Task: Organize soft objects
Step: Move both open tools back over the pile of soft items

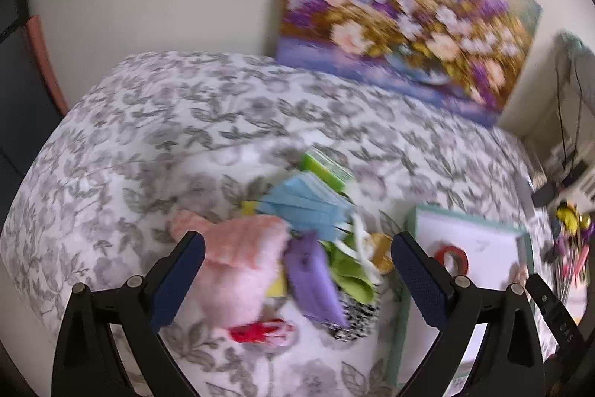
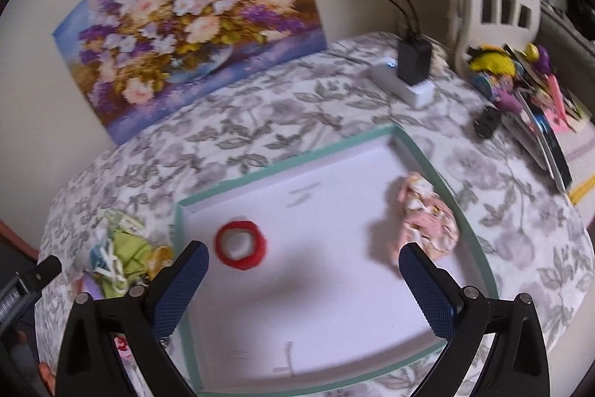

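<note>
Main risk, judged from the layout: the soft pile (image 1: 297, 248) on the floral cloth (image 1: 148, 144) is a tangle w/ the pink fluffy piece (image 1: 238, 270), purple piece (image 1: 312, 281), green cloth (image 1: 353, 274), blue pleated masks (image 1: 308, 207) and white cords all overlapping, so a grab aimed at one item could drag neighbours along or snag a cord and scatter the heap. The left view is also motion-blurred, so aim may be off. The red-patterned bit (image 1: 260, 330) sits at the pile's near edge & could be knocked aside by a finger coming in low. Second risk: the mint-rimmed tray (image 2: 282, 166) is shallow, so a drop near its edge could spill onto the cloth. Left gripper (image 1: 297, 270) is angled down over the pile, jaws spread wide, the pink piece just beside its left finger, nothing pinched. Right gripper (image 2: 303, 281) hangs over the tray interior, tilted down & forward, jaws likewise wide apart and empty. Already in the tray: red scrunchie (image 2: 241, 245) near the left side, pink floral scrunchie (image 2: 427, 222) by the right rim, well apart. Rest of the soft things lie outside, just left of the tray.
</note>
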{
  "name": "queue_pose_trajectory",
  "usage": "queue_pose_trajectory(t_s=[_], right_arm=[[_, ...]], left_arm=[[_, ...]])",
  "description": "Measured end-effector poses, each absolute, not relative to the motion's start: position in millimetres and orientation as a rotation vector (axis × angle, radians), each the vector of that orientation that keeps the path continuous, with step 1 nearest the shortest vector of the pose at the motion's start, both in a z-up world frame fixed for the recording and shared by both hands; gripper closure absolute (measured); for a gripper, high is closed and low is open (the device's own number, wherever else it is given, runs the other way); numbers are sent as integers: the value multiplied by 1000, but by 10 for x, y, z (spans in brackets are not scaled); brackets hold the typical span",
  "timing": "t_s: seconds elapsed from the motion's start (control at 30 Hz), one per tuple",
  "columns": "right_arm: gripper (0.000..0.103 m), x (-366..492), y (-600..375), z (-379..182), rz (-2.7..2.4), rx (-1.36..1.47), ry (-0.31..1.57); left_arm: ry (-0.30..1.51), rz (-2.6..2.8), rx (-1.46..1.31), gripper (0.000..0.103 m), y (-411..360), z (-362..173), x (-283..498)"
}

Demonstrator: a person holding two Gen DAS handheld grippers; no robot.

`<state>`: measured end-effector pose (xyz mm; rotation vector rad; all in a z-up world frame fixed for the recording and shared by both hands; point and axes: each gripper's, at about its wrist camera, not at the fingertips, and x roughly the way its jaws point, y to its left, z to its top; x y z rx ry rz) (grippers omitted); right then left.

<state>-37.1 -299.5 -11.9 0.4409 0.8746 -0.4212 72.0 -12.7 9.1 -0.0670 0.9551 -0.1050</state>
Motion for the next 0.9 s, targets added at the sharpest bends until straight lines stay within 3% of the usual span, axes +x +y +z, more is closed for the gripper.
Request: queue_pose_trajectory(t_s=[0.4, 0.9], right_arm=[[0, -243, -2578, 205, -242, 437, 789], [0, 245, -2043, 236, -220, 309, 843]], left_arm=[[974, 41, -155, 3, 680, 70, 821], [1054, 48, -208, 3, 940, -167, 1081]])
